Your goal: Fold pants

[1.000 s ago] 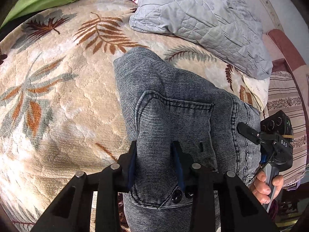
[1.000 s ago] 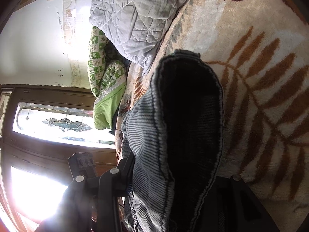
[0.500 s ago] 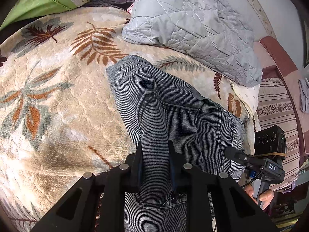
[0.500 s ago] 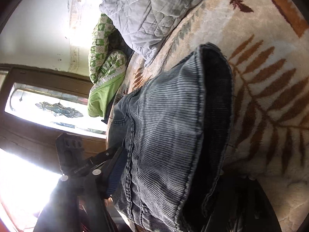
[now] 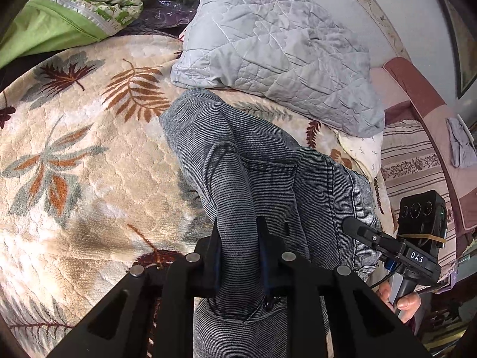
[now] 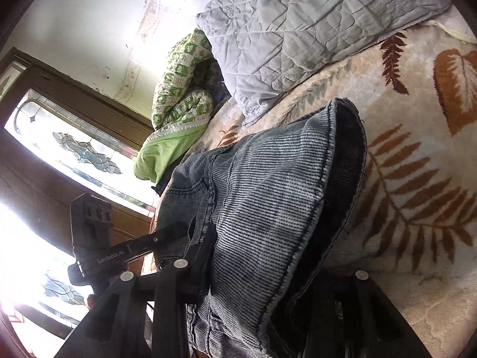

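Grey-blue striped denim pants (image 5: 268, 179) lie folded over on the leaf-patterned bed blanket (image 5: 74, 164). My left gripper (image 5: 240, 256) is shut on a bunched fold of the pants near the waistband and back pocket. In the right wrist view the pants (image 6: 268, 208) hang over my right gripper (image 6: 268, 292), with a dark hem opening at the right. Its left finger (image 6: 199, 268) shows against the cloth; the right finger is hidden under the fabric. The right gripper also shows in the left wrist view (image 5: 372, 235), at the pants' right edge.
A grey quilted pillow (image 5: 277, 50) lies just beyond the pants. A green patterned quilt (image 5: 74, 12) is bundled at the far left. A striped pink cover (image 5: 417, 161) hangs past the bed's right edge. A window (image 6: 65, 149) is bright in the right wrist view.
My left gripper has closed on the pants fold and lifted it slightly. The right gripper has turned, so the hem spreads wider and more of the pants' outer side shows.
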A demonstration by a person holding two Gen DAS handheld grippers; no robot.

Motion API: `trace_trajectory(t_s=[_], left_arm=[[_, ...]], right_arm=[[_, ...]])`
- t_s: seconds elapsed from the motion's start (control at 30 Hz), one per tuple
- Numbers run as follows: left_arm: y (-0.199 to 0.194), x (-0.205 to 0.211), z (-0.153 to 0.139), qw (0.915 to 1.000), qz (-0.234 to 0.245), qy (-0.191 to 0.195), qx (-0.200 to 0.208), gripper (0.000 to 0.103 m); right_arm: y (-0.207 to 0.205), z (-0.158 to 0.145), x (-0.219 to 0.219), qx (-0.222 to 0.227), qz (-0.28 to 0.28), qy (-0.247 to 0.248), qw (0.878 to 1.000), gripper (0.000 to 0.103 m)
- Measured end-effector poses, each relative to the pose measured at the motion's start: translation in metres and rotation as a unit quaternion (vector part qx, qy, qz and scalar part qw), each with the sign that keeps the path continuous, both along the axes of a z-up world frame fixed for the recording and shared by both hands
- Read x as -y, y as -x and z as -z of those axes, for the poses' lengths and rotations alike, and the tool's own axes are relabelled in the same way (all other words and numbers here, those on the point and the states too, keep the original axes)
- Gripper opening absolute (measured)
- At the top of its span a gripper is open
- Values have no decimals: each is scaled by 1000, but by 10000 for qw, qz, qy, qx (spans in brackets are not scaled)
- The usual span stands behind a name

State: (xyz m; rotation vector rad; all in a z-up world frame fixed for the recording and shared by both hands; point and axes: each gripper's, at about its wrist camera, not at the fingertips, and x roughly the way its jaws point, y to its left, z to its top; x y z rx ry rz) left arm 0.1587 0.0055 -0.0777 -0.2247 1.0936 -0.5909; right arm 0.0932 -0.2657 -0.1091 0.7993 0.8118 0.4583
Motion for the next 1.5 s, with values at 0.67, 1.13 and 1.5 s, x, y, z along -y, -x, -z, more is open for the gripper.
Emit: trace_trajectory(t_s=[0.67,1.13,1.5], left_arm=[[-18,10,66,9951,-155,-827,-517,60],[-9,21,53,9973,-23,-728,-88,21],[-9,28,65,9915,-186,-1285,-22,51]], right_arm=[[-26,50,21,-1175,166,-84,9929,65],[-16,32,14,-256,659,843,9939,36],[-22,52,19,-559,680,980,9913,52]])
